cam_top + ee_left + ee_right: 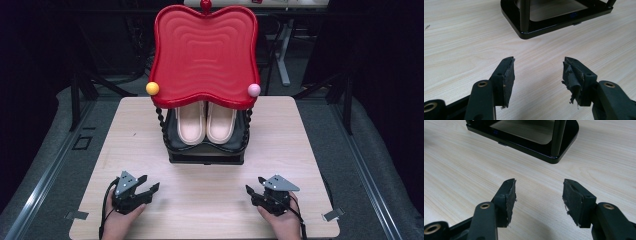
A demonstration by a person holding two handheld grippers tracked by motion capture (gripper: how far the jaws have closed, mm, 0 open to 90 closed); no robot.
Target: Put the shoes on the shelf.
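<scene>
Pale pink slippers (205,121), a pair, side by side on the black lower shelf of a two-tier rack (206,155) at the middle of a light wooden table (300,150), toes toward the near edge. Overhead, partly covering the pair, a wavy-edged red tray (205,52) forming the upper tier, with a yellow ball (152,88) at its near left corner and a pink ball (254,90) at its near right. Twisted black posts at the rack's front corners.

Near the table's front edge, well apart from the rack: left gripper (148,185) held in a hand (117,222) at lower left, right gripper (252,191) held in a hand (282,222) at lower right, both pointing inward and forward. Jaws of both spread wide, grasping nothing, bare wood between them.

From the left gripper (539,75) view, worn, fraying padding on the right-hand jaw, and the rack's glossy black base (536,30) ahead on the tabletop. From the right gripper (539,195) view, the base's rounded corner (559,155) and one upright post ahead.
</scene>
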